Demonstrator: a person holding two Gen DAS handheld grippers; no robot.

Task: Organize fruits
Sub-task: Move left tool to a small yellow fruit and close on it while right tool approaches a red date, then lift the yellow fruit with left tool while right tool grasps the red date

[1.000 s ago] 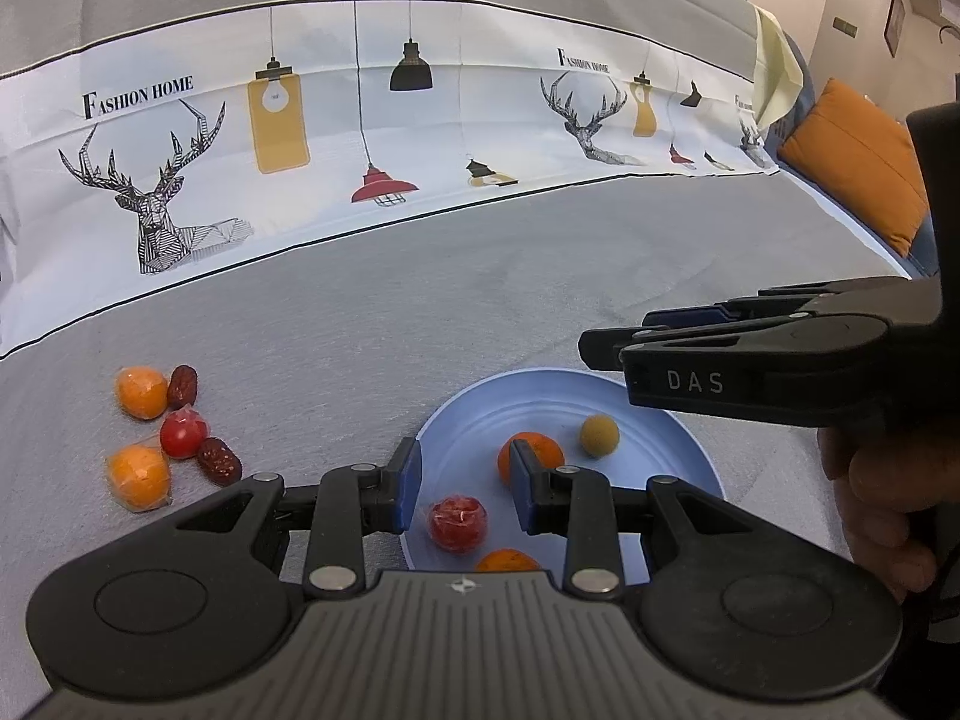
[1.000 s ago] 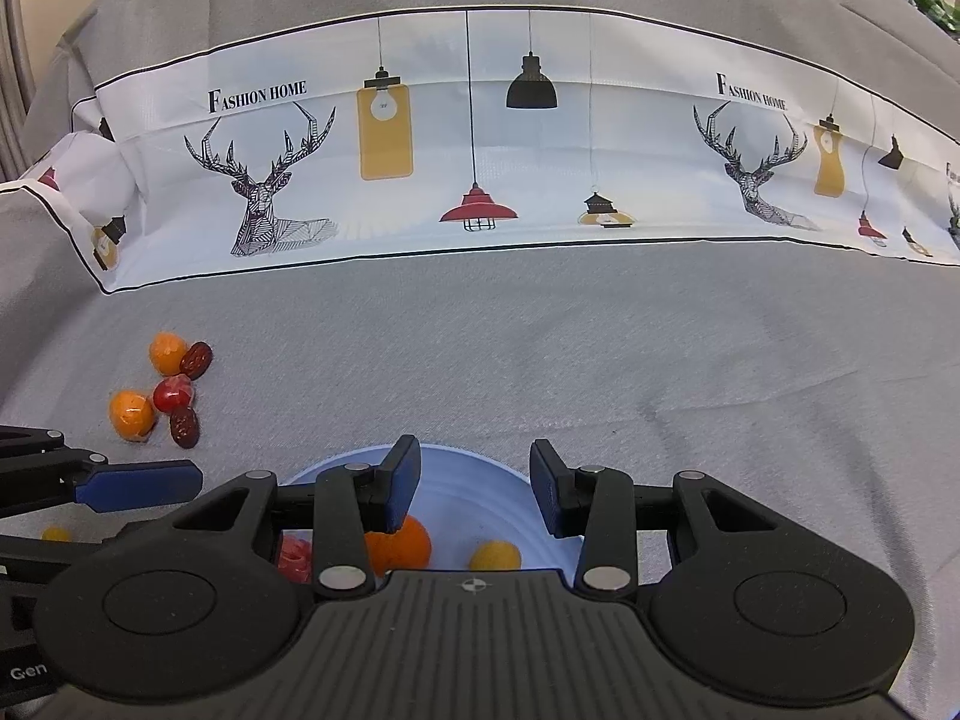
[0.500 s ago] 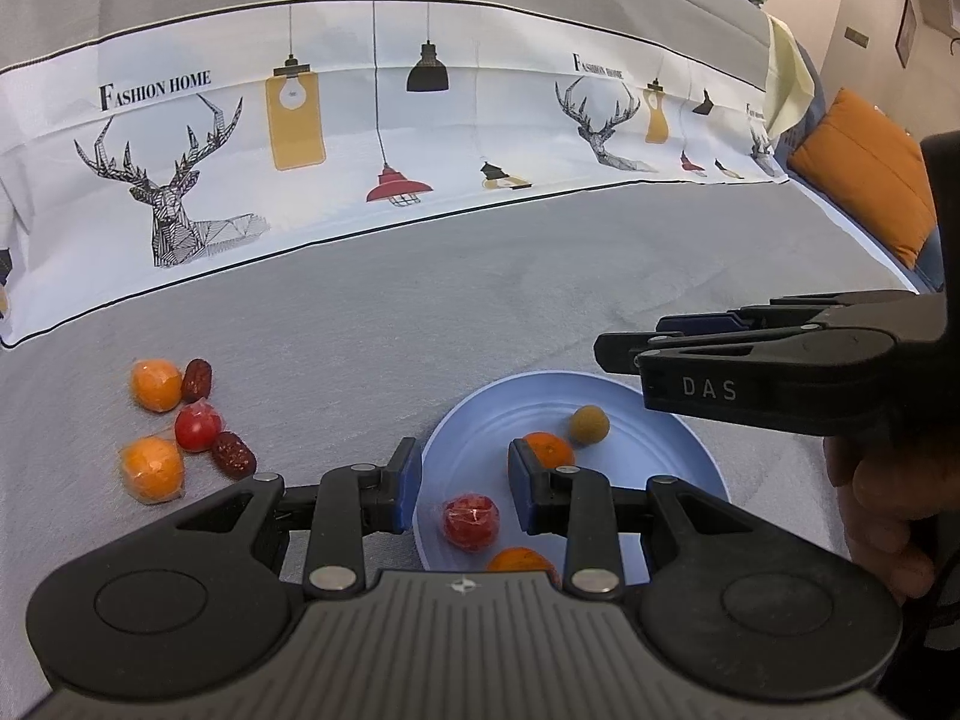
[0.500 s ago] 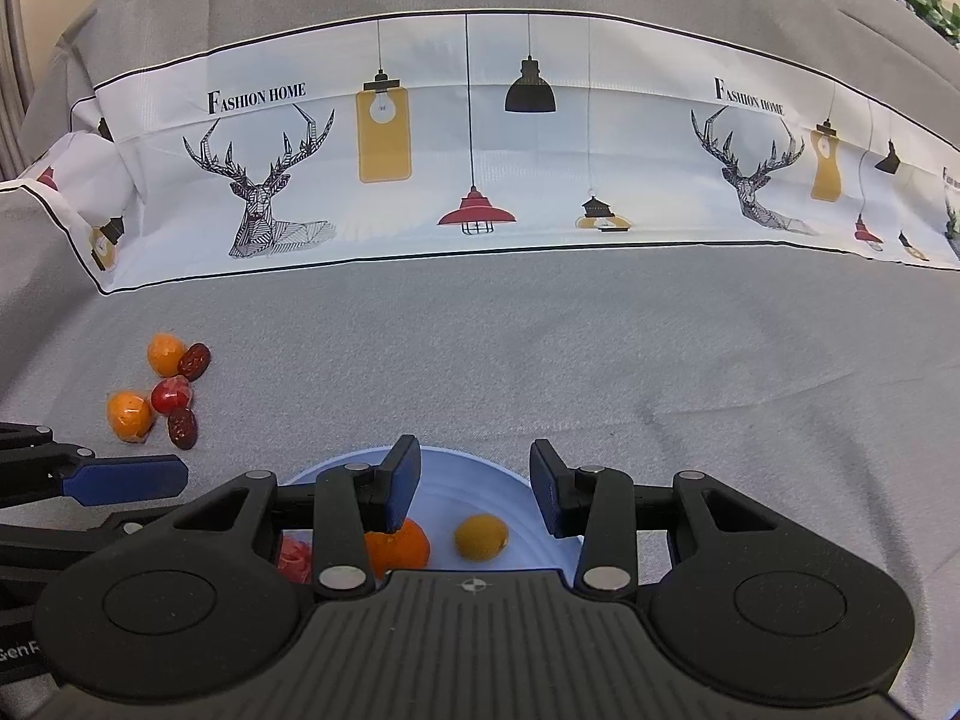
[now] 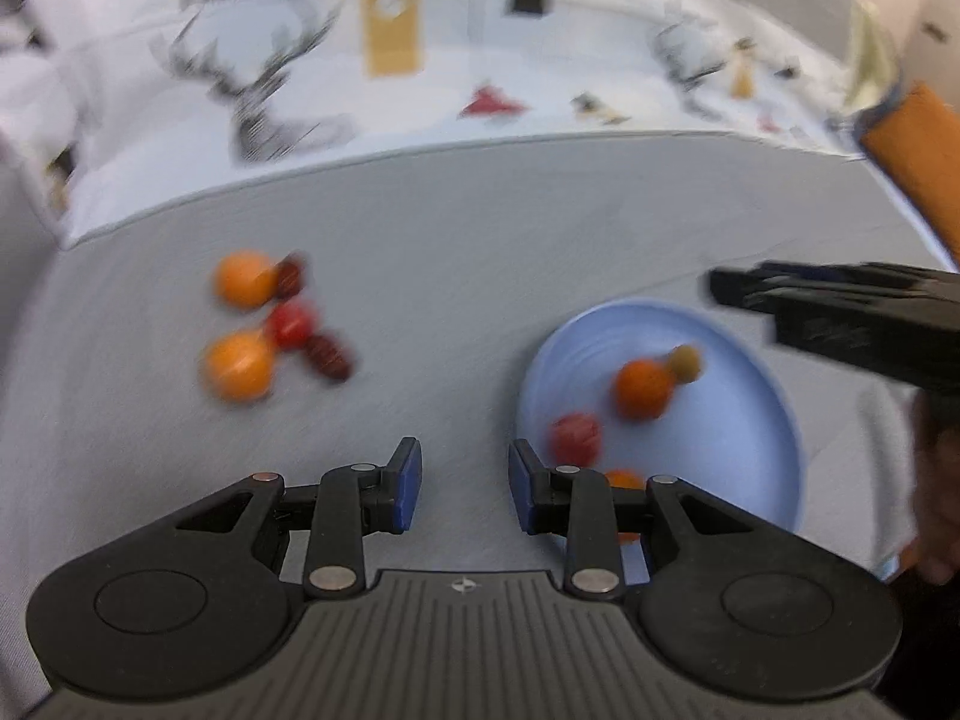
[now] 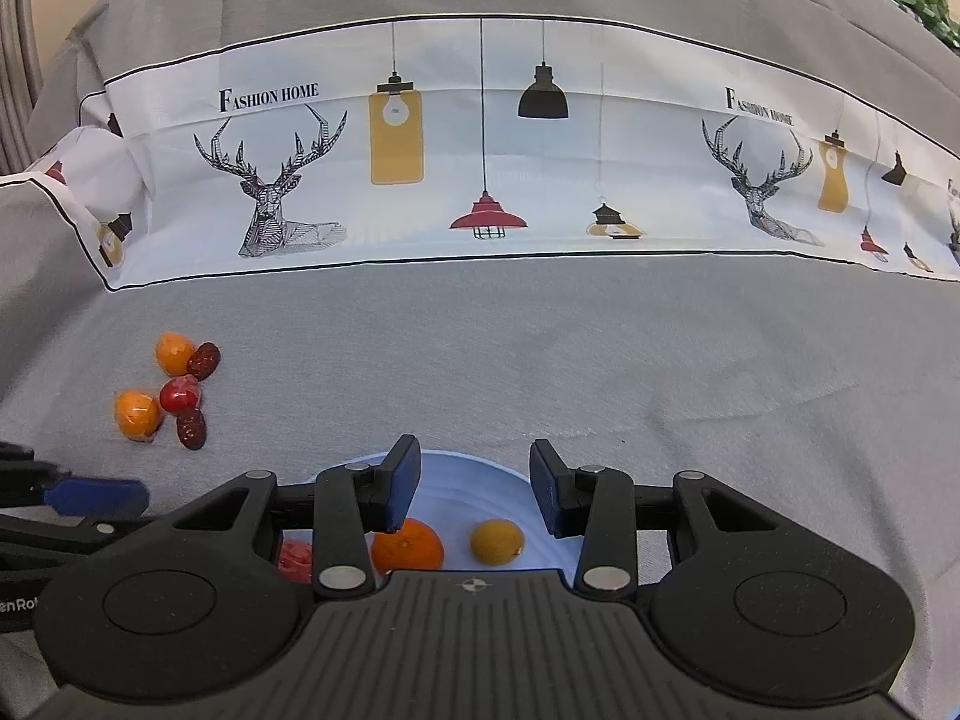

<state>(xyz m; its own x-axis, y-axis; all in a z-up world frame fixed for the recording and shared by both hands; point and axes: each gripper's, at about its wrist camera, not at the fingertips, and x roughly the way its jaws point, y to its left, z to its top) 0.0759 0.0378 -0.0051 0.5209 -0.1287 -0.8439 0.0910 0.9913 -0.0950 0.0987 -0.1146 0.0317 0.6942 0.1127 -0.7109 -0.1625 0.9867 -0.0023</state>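
A light blue plate (image 5: 762, 468) (image 6: 468, 480) lies on grey cloth and holds an orange (image 5: 643, 389) (image 6: 408, 545), a red fruit (image 5: 575, 437) (image 6: 295, 558), a small yellow-brown fruit (image 5: 687, 362) (image 6: 497, 542) and a second orange piece (image 5: 624, 480). On the cloth to the left lie two oranges (image 5: 243, 279) (image 5: 239, 365), a red fruit (image 5: 292, 324) and two dark dates (image 5: 329, 354) (image 6: 192, 427). My left gripper (image 5: 465, 489) is open and empty over bare cloth, left of the plate. My right gripper (image 6: 474, 489) is open and empty above the plate.
A white printed cloth band with deer and lamps (image 6: 480, 180) runs across the back. An orange cushion (image 5: 918, 138) lies at the far right. A hand (image 5: 936, 480) holds the right gripper's handle beside the plate.
My left gripper has swung left, off the plate and toward the loose fruit; its view is now blurred. The small yellow-brown fruit has rolled a little on the plate. The right gripper has stayed put.
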